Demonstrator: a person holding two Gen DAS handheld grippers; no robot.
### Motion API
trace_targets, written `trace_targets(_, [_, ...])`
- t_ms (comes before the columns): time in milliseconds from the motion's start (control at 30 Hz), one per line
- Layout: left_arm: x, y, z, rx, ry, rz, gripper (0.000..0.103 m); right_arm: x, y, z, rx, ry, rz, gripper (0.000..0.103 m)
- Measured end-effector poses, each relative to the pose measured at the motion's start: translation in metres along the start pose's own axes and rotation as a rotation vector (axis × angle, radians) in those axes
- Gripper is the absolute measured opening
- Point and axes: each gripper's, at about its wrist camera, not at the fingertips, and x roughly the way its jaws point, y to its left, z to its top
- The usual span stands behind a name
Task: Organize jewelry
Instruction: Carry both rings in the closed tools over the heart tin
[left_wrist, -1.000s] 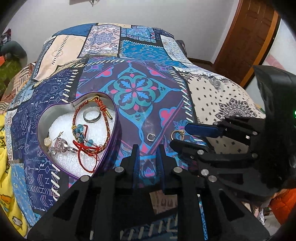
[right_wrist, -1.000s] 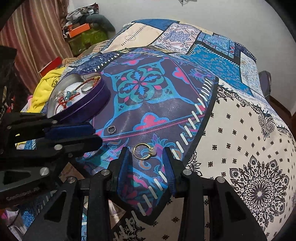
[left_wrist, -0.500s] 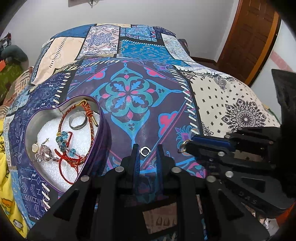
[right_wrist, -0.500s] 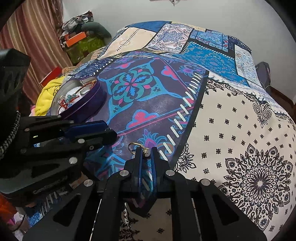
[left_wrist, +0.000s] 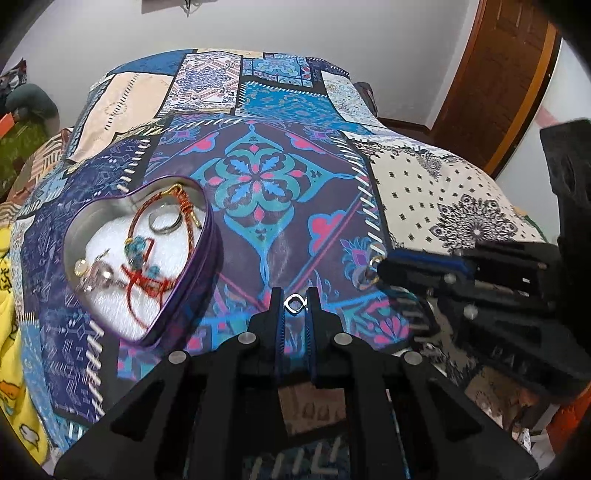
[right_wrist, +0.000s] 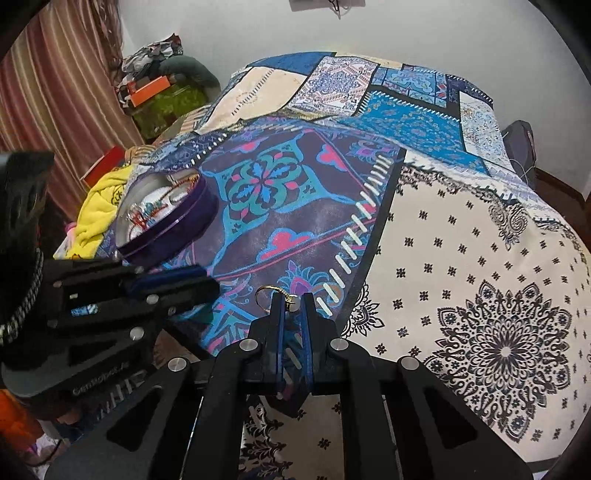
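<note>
With the small silver ring (left_wrist: 294, 305) pinched by the left gripper (left_wrist: 294, 301) and the gold hoop (right_wrist: 271, 295) clamped by the right gripper (right_wrist: 291, 306), both right of the heart-shaped tin (left_wrist: 207, 266), each should be carried level over its rim before release.

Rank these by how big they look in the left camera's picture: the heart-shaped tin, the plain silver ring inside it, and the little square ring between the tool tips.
1. heart-shaped tin, by far the largest.
2. silver ring inside it.
3. small square ring at the left tool, smallest even though it sits nearer the camera.
</note>
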Motion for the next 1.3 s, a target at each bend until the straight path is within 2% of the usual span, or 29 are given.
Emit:
trace_targets(167, [-0.019,0.002,0.000,-0.011,-0.028,-0.006,0.009,-0.014,0.008,0.009,-0.013,-0.035,-0.006,0.007])
trace_targets(533, [-0.087,0.018,0.011,-0.025,-0.173,0.006,0.009,-0.044,0.042,0.026,-0.038,-0.119,0.007,0.007])
trace_targets(867, [-0.137,0.059,0.012,-0.066,-0.276,0.047,0.009,-0.051,0.077,0.047,-0.069,-0.176,0.030,0.007])
trace_targets(1133, [-0.143,0.097,0.014,-0.100,-0.292,0.080,0.009,-0.028,0.100,0.058,-0.095,-0.148,0.053,0.007])
trace_targets(1300, [-0.127,0.111,0.015,-0.116,-0.271,0.053,0.009,-0.006,0.102,0.057,-0.090,-0.104,0.069,0.007])
